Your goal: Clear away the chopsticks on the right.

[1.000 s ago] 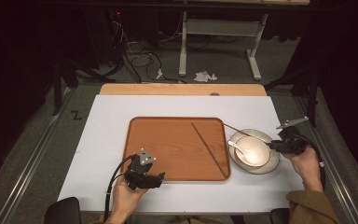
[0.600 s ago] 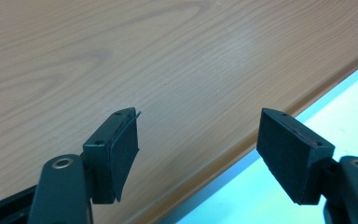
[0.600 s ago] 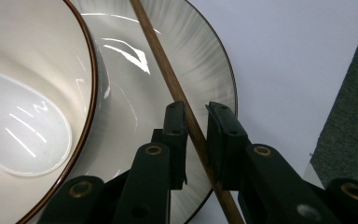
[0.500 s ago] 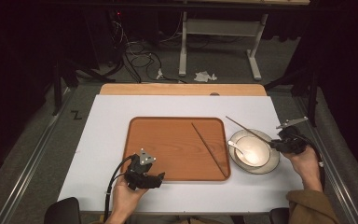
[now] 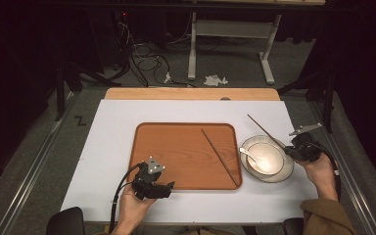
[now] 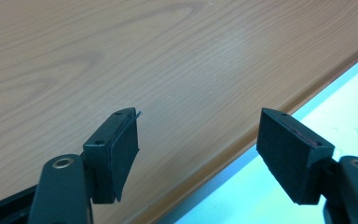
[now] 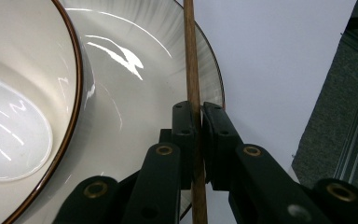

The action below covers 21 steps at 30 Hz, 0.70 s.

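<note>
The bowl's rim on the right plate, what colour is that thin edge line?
Dark brown, a thin line round the glossy cream ceramic bowl; it shows best in the right gripper view.

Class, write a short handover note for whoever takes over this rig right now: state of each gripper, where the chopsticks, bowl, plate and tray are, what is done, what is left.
Right gripper: jaws have just closed, shut on one chopstick lying over the plate rim.
Left gripper: open, holding nothing, over the tray near edge.
Other chopstick lies in the tray.
Bowl with spoon sits on the plate, right of the tray.
Done: first chopstick gripped.
Left, probably: move the held chopstick to the tray.
</note>
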Each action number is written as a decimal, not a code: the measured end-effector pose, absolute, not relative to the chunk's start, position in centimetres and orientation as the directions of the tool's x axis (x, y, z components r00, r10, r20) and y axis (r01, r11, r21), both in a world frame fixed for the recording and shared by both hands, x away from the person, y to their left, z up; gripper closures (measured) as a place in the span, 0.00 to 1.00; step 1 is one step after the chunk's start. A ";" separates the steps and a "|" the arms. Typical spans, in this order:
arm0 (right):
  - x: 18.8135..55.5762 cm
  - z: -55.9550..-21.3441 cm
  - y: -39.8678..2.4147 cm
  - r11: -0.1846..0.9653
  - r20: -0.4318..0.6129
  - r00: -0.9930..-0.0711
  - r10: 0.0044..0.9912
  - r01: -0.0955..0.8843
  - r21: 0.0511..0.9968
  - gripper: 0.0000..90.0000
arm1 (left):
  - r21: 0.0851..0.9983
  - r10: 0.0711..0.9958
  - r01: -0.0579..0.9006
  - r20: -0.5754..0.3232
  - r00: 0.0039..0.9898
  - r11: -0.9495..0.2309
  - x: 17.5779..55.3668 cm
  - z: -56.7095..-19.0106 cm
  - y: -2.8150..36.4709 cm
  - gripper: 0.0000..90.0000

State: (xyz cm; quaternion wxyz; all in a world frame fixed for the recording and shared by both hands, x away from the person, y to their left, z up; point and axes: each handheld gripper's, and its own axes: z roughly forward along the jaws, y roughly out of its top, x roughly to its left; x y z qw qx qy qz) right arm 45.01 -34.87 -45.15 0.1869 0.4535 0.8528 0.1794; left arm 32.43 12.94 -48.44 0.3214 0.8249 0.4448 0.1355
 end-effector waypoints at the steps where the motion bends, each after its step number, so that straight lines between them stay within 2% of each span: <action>1: 45.0 -45.2 -34.9 0.523 -0.158 -0.517 0.842 0.705 0.479 0.95 | 0.651 0.821 0.647 -0.064 0.568 -0.397 32.4 -48.5 12.9 0.33; 7: 44.9 -45.1 -35.0 0.507 -0.159 -0.500 0.851 0.707 0.493 0.95 | 0.651 0.819 0.649 -0.071 0.570 -0.395 32.5 -48.4 12.9 0.33; 21: 42.4 -42.0 -34.6 0.419 -0.058 -0.507 0.860 0.636 0.649 0.95 | 0.645 0.810 0.649 -0.079 0.581 -0.403 33.2 -48.4 12.5 0.33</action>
